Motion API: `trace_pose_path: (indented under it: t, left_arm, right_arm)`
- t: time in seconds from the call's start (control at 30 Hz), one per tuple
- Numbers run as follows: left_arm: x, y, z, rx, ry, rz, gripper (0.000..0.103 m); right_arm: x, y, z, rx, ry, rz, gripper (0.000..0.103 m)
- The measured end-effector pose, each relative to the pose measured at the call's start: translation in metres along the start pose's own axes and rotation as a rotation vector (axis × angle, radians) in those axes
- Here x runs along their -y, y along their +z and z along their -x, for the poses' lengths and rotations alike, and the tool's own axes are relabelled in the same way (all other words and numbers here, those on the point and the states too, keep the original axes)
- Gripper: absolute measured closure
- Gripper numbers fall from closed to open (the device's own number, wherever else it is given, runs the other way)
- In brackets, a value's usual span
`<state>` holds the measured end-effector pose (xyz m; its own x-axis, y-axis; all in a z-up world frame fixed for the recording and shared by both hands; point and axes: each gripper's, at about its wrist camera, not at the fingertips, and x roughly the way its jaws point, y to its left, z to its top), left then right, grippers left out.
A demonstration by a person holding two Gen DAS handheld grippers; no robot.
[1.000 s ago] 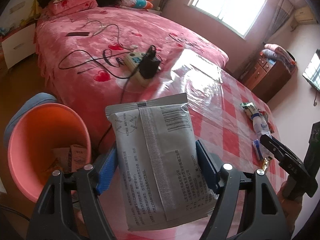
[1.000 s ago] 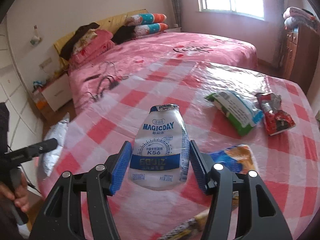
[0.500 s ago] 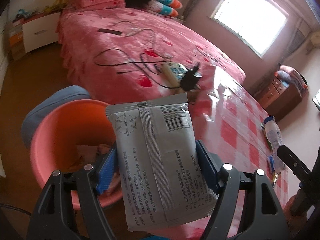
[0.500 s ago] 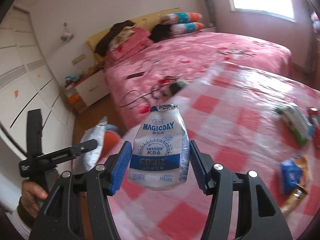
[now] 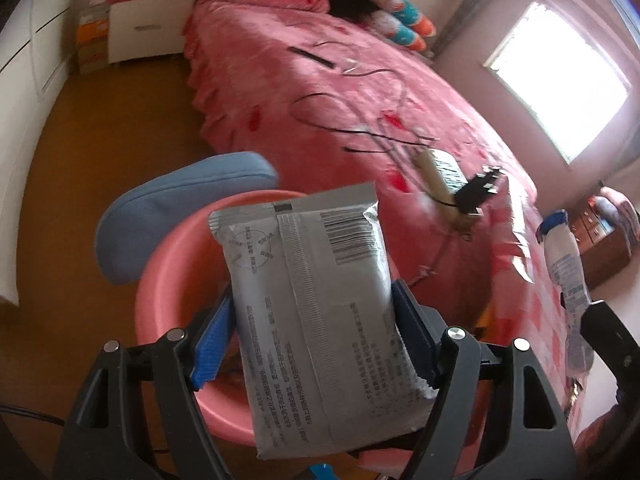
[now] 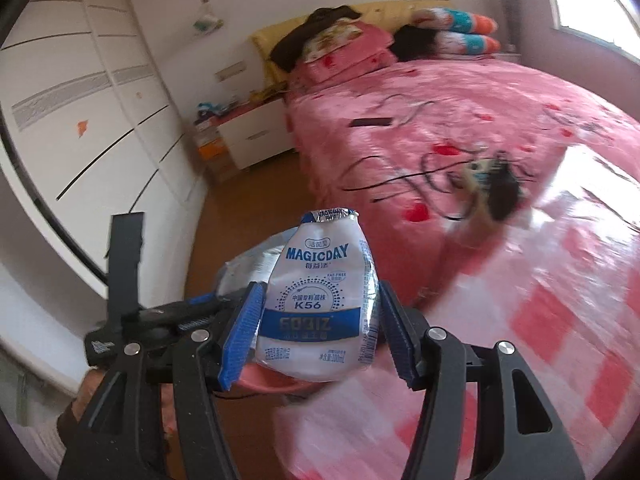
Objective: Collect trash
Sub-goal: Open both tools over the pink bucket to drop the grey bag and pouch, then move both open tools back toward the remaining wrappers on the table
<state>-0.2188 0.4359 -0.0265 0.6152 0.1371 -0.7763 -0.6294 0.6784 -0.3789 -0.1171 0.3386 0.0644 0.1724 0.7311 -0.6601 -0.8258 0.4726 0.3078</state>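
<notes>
My left gripper [image 5: 312,300] is shut on a grey foil packet [image 5: 320,312] and holds it upright over the mouth of a pink bucket [image 5: 160,272] on the floor. My right gripper [image 6: 322,312] carries a white and blue MAGICDAY yogurt bottle [image 6: 320,304]. Its jaws are opening, with the bottle still between the pads. In the right wrist view the left gripper [image 6: 180,320] and its grey packet [image 6: 248,264] sit just left of the bottle, and the bucket rim [image 6: 272,380] shows below. The bottle [image 5: 564,256] also appears at the right edge of the left wrist view.
A blue padded seat [image 5: 180,200] stands behind the bucket. The pink bed carries cables and a power strip [image 5: 440,168]. A table with a red checked cloth [image 6: 560,320] lies to the right. White wardrobes [image 6: 80,100] and a nightstand [image 5: 140,32] line the far side. A person's hand [image 6: 80,400] holds the left gripper.
Both grippers swung away from the checked table toward the floor beside the bed. The grey packet now hangs over the bucket, and the bottle has come up close beside it.
</notes>
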Motion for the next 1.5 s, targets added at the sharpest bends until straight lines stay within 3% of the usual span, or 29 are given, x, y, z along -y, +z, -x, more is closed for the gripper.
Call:
trace_pose_path:
  t: [0.07,0.1,0.2,0.3,0.53,0.93,1.5]
  left_arm:
    - [-0.010,0.000,-0.003,-0.007,0.028,0.021,0.026]
    - [-0.016,0.000,-0.004,-0.003,0.043,0.034,0.024]
    - [-0.025,0.000,-0.004,0.003,0.065,0.040,0.023]
    - [-0.026,0.000,0.000,0.028,0.093,0.019,0.023]
    - [-0.013,-0.002,0.008,0.049,0.082,-0.023,0.023]
    - [0.039,-0.015,0.020,0.044,-0.014,-0.143,0.022]
    - [0.115,-0.045,0.037,0.055,-0.077,-0.307,0.022]
  right_arm:
    - [-0.006,0.000,-0.018,-0.022,-0.004,0.000,0.017]
    - [-0.007,-0.002,-0.025,-0.025,-0.011,-0.004,0.015]
    - [-0.004,-0.011,-0.029,-0.038,0.004,-0.049,0.015]
    - [0.005,-0.019,-0.018,-0.023,-0.027,-0.076,0.015]
    - [0.024,-0.032,0.021,0.043,-0.123,-0.104,0.014]
    - [0.057,-0.070,0.080,0.121,-0.286,-0.130,0.014]
    - [0.092,-0.101,0.139,0.198,-0.342,-0.209,0.010]
